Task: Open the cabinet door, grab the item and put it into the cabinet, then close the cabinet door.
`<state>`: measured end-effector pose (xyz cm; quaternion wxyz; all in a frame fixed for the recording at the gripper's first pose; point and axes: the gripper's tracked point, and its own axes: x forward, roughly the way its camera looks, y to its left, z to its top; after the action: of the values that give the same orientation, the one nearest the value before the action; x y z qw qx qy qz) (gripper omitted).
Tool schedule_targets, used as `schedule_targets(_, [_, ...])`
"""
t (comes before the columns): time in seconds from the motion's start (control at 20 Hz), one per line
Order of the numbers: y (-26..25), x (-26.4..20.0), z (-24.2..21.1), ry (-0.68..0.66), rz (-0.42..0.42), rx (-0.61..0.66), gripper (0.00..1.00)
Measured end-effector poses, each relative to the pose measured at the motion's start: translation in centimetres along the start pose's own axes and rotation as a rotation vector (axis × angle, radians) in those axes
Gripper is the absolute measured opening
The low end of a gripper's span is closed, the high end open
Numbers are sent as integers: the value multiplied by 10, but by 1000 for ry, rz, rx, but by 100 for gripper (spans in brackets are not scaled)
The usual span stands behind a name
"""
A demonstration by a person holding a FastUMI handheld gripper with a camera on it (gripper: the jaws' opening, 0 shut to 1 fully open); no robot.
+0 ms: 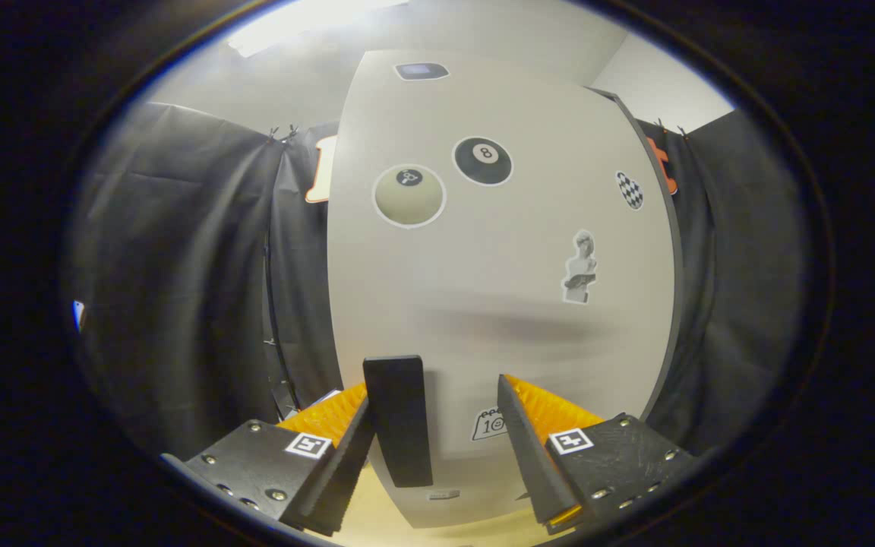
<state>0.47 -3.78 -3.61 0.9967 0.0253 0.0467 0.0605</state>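
Observation:
The white cabinet door (pixel 498 251) stands close in front of me, upright and covered with stickers. Its black vertical bar handle (pixel 399 418) sits low on the door, between my fingers and right beside the left finger (pixel 331 416). A wide gap separates the handle from the right finger (pixel 548 414). My gripper (pixel 434 387) is open around the handle, and only the left side looks near contact. A dark edge (pixel 669 228) runs down the door's right side; I cannot tell whether the door is ajar. The item is hidden from me.
Black cloth walls (pixel 179 266) hang on both sides of the cabinet. A pale wooden surface (pixel 377 516) lies below the door, between my fingers. Bright ceiling light (pixel 293 23) glows above.

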Motion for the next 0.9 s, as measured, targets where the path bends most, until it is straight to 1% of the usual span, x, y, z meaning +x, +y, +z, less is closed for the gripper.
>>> schedule_targets(0.5, [8, 40, -5, 16, -26, 57, 89])
schedule_targets(0.9, [12, 55, -5, 18, -89, 42, 89])
